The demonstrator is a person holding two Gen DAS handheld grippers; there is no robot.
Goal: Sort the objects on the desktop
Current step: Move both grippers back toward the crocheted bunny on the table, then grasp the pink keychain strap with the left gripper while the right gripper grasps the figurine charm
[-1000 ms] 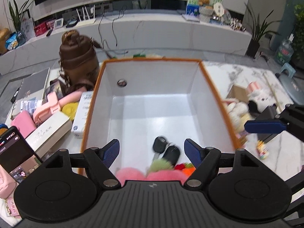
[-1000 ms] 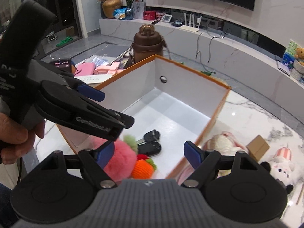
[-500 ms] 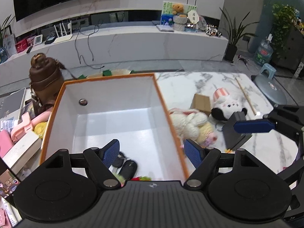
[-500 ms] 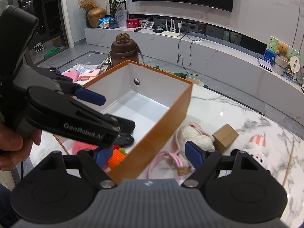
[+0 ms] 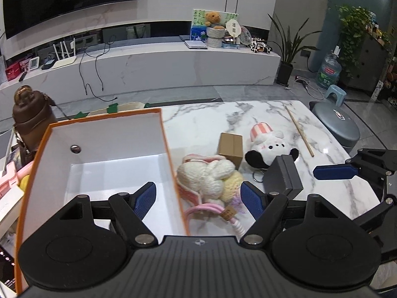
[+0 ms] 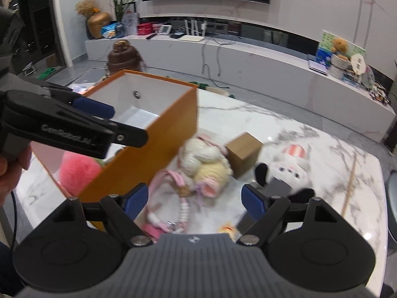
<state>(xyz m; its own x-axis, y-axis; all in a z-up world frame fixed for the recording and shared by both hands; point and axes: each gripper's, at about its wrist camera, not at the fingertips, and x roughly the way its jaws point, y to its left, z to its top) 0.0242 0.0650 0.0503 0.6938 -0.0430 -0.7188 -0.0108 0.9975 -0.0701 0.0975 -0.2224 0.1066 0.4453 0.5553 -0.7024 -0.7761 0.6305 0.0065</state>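
Both my grippers hang released and empty: left gripper (image 5: 198, 196) straddles the orange box (image 5: 173, 164) wall, right gripper (image 6: 194, 200) over the plush bunny (image 6: 206, 164).

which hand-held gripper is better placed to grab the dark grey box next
Right, probably. The right hand-held gripper is open and the dark grey box sits just by its right finger, while the left hand-held gripper straddles the wall of the orange storage box and faces the plush pile.
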